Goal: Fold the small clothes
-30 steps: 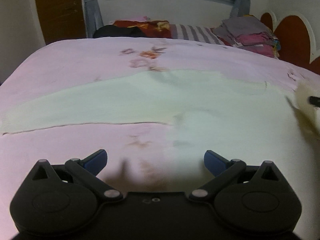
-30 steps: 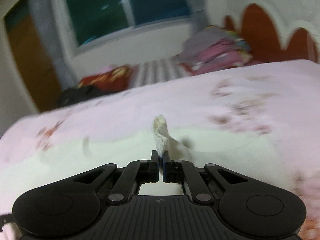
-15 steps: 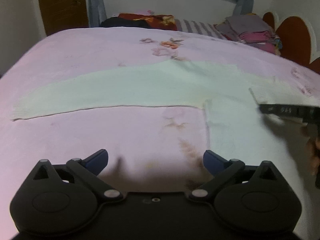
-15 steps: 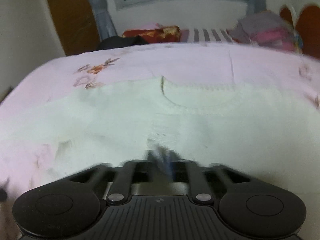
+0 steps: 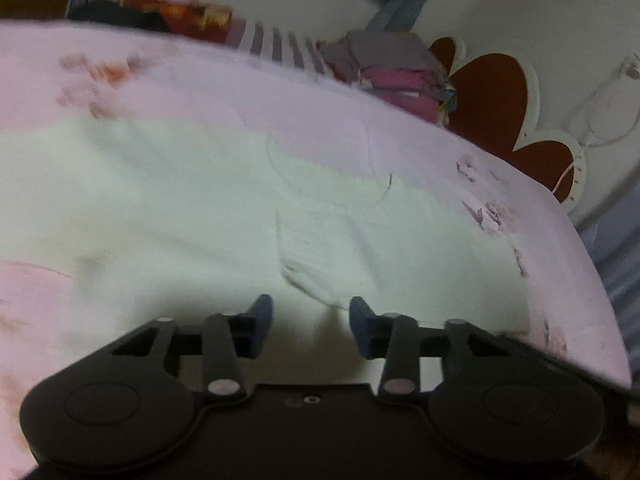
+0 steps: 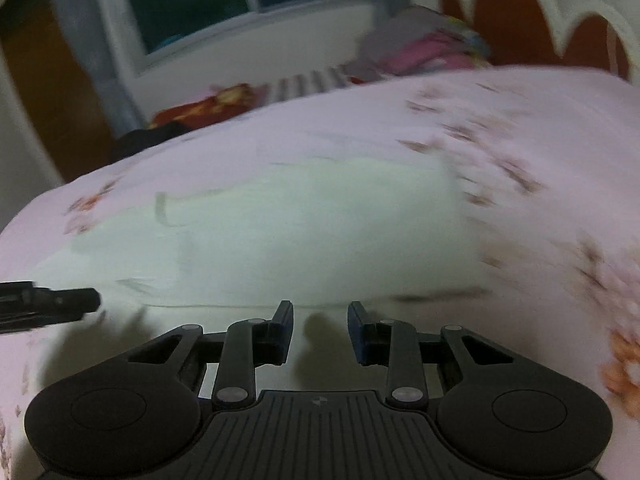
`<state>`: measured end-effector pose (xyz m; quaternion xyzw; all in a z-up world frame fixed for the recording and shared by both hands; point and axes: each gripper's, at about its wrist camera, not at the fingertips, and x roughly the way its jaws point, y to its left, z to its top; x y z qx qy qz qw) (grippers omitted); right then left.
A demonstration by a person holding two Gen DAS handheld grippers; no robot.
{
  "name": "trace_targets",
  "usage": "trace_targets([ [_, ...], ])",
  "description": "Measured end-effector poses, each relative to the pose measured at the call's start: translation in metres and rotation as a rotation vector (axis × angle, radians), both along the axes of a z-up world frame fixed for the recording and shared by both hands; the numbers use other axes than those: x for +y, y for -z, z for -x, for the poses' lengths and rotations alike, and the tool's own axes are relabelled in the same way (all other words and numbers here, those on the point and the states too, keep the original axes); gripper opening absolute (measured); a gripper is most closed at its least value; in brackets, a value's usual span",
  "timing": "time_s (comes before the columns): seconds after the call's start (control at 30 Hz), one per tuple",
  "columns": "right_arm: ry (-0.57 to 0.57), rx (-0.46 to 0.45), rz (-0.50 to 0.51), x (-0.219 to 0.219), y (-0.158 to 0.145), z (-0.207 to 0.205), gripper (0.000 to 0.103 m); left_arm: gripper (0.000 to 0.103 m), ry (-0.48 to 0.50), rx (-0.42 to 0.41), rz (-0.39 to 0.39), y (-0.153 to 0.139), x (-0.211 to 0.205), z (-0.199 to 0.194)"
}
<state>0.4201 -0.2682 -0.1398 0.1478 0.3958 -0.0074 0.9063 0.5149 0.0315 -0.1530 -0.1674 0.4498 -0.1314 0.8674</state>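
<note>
Cream knit top (image 5: 208, 208) lies flat mid-frame on the pink bedsheet (image 5: 420, 148); left claw (image 5: 311, 312) and right claw (image 6: 320, 316), both just closing, gape partway with nothing gripped, so either may pinch sheet with fabric.

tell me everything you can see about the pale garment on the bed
The pale garment is a cream, faintly greenish top in what looks like soft knit, lying flat on the pink floral bedspread. A curved neckline shows at its far edge, and one sleeve looks folded in over the body, its ribbed cuff near the middle. The frames are blurred. Neither claw holds it: the left claw and right claw hover over its near edge, jaws apart.
</note>
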Motion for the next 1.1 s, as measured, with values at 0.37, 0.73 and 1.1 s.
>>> trace_targets([
  [0.37, 0.094, 0.039, -0.108, -0.057, 0.016, 0.002, 0.031, 0.003, -0.088, -0.042, 0.021, 0.004, -0.003, -0.021],
  [0.73, 0.057, 0.033, -0.056, -0.046, 0.020, -0.015, 0.031, 0.003, -0.194, -0.083, -0.042, -0.007, 0.058, -0.003],
  [1.1, 0.043, 0.043, -0.004, -0.042, 0.020, -0.019, 0.026, 0.003, -0.228, -0.074, -0.050, 0.001, 0.083, 0.003],
])
